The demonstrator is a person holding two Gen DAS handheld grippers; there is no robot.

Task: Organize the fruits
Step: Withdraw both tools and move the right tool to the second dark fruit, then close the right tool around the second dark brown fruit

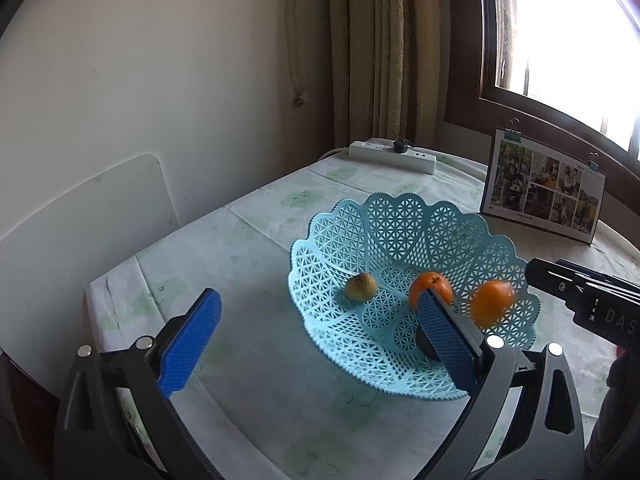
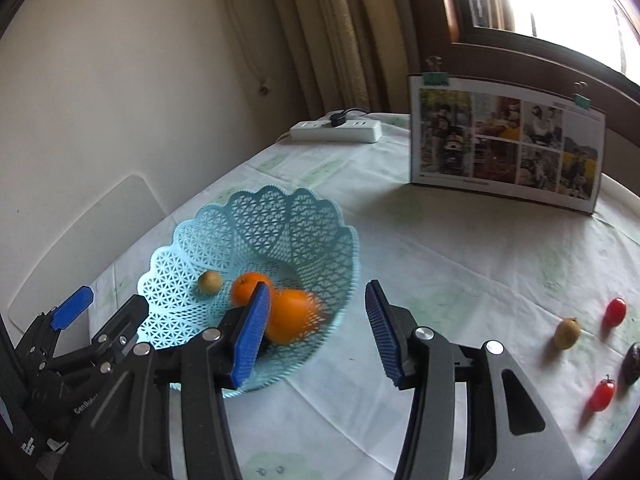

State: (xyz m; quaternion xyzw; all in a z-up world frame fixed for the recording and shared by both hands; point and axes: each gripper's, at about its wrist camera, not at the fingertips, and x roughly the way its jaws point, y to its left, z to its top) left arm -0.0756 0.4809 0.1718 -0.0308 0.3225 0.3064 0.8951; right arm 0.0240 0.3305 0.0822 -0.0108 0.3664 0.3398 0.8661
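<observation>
A light-blue lattice basket (image 1: 400, 220) (image 2: 256, 220) stands on the table. In it lie a small brownish fruit (image 1: 361, 287) (image 2: 209, 281) and an orange (image 1: 434, 282) (image 2: 246, 286). A second orange (image 1: 492, 304) (image 2: 296, 316) shows motion-blurred over the basket's near side, with no finger touching it. A dark fruit (image 1: 424, 344) is partly hidden behind my left gripper's finger. My left gripper (image 1: 316, 300) (image 2: 114, 298) is open at the basket's left side. My right gripper (image 2: 318, 292) is open above the basket's right rim, empty.
On the cloth to the right lie a brownish fruit (image 2: 567, 333), two cherry tomatoes (image 2: 615, 312) (image 2: 601, 396) and a dark fruit (image 2: 633, 362) at the frame edge. A photo calendar (image 2: 504, 148) and a power strip (image 2: 336, 130) stand at the back. A white chair back (image 1: 80, 220) sits left.
</observation>
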